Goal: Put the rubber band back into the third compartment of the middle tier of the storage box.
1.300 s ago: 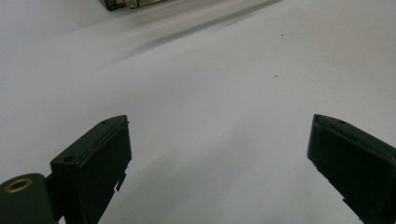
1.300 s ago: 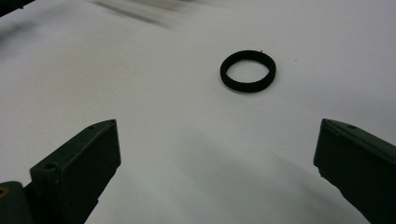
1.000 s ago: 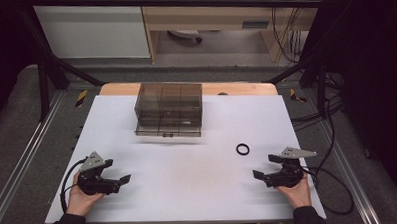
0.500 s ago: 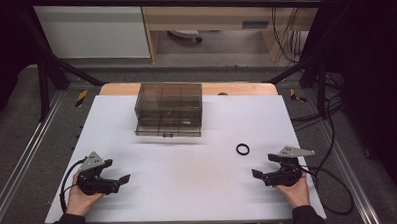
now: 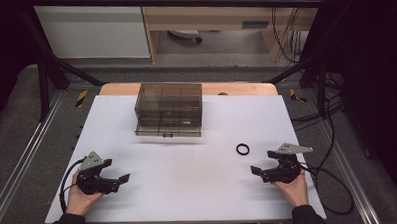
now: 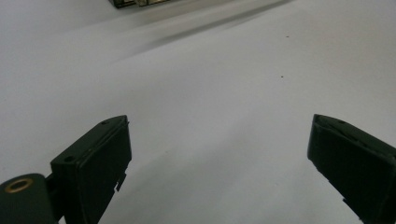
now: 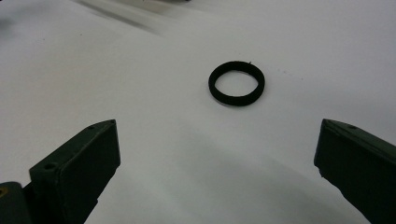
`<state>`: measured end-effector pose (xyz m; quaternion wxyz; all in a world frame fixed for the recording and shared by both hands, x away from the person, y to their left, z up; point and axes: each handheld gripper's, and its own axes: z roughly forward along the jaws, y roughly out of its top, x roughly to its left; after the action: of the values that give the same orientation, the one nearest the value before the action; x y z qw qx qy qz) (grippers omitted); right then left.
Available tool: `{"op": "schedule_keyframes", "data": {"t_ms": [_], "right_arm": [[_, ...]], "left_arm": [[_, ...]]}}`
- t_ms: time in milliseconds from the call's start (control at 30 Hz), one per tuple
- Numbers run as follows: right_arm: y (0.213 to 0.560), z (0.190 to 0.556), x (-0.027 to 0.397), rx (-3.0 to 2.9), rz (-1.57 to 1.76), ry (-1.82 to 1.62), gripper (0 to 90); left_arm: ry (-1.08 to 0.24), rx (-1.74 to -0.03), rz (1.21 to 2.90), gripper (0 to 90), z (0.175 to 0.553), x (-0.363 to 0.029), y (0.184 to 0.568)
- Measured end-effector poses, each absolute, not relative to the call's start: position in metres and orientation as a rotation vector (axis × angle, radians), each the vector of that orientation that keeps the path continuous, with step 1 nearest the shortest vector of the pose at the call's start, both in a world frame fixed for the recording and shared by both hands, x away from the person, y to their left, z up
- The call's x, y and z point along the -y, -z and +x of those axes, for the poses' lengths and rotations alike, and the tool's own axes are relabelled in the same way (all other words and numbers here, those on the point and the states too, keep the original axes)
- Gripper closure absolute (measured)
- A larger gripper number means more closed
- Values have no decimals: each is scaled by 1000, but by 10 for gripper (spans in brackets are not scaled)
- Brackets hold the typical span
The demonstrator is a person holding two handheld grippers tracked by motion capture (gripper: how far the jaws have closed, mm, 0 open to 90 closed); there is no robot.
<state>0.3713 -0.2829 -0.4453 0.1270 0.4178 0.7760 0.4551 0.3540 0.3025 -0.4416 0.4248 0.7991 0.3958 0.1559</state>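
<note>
My white bench sits on grey floor; wood cabinet at 12, cables at 3.

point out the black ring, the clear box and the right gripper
black ring (image 7: 236, 83), right gripper view, on its near band
clear box (image 5: 169, 109), high view, on its front wall
right gripper (image 5: 258, 172), high view, midway between its fingertips

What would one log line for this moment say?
left hand-held gripper: open, empty, over table | right hand-held gripper: open, empty, facing black ring | ring: flat on table, untouched | clear box: far side
</note>
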Motion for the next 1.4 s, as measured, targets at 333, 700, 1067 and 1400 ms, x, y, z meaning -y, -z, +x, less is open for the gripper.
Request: {"op": "schedule_keyframes", "data": {"t_ms": [333,700,1067,1400], "right_arm": [[439,378,278,-2249,1227,-1307,13],[435,386,273,-2254,1237,-1268,18],[429,395,269,-2248,1239,-1242,21],[426,410,261,-2247,1235,-1200,24]], "left_arm": [[-395,-993,1992,60,354,-303,441],[-399,-995,1989,60,354,-304,441],[-398,-996,1988,60,355,-305,442],[-397,-998,1987,60,355,-306,442]]}}
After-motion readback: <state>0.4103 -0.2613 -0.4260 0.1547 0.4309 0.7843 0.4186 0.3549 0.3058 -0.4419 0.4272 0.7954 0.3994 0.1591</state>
